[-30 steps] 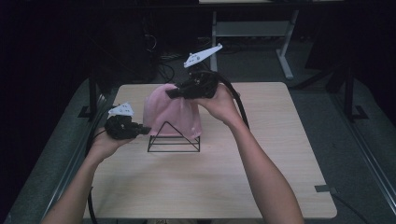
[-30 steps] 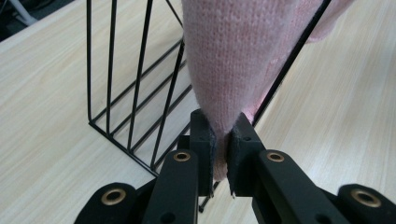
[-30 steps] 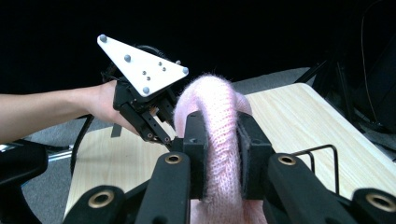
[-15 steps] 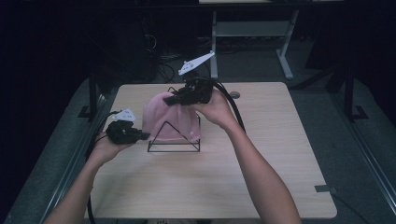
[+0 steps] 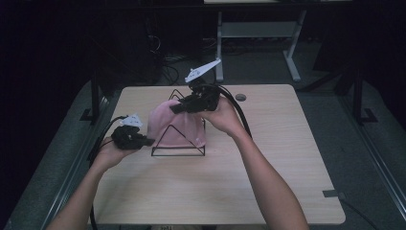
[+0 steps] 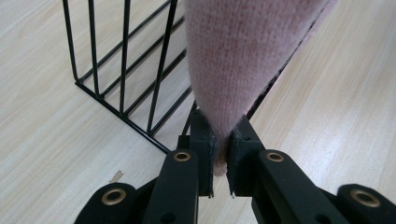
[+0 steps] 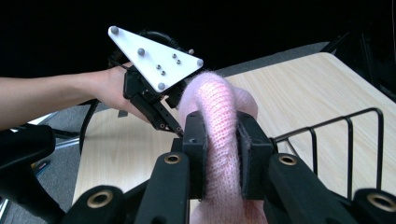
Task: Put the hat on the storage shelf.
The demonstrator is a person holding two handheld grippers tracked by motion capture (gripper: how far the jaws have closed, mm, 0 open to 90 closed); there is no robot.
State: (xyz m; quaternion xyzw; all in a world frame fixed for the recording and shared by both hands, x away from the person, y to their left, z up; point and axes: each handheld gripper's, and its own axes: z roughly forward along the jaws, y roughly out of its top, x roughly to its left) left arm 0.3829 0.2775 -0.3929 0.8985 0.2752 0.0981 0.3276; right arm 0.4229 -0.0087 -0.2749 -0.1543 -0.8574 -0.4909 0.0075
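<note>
A pink knitted cloth [image 5: 172,125] is draped over a black wire rack [image 5: 178,143] on the wooden table. My left gripper [image 5: 146,141] is shut on the cloth's lower left corner; in the left gripper view the pink knit [image 6: 243,56] rises from between the jaws [image 6: 222,144], beside the rack's bars [image 6: 123,70]. My right gripper [image 5: 174,108] is shut on a bunched fold at the top of the cloth; in the right gripper view the fold [image 7: 219,135] is pinched between the jaws. The left gripper [image 7: 161,105] with its white plate shows beyond it.
The light wooden table [image 5: 268,182] has bare surface in front and to the right of the rack. A small dark round spot [image 5: 241,97] lies near the far edge. Dark floor and a metal table frame [image 5: 287,43] lie beyond.
My right gripper has come down and toward the left with the cloth's top, lowering it onto the rack. The left gripper has stayed at the cloth's lower corner.
</note>
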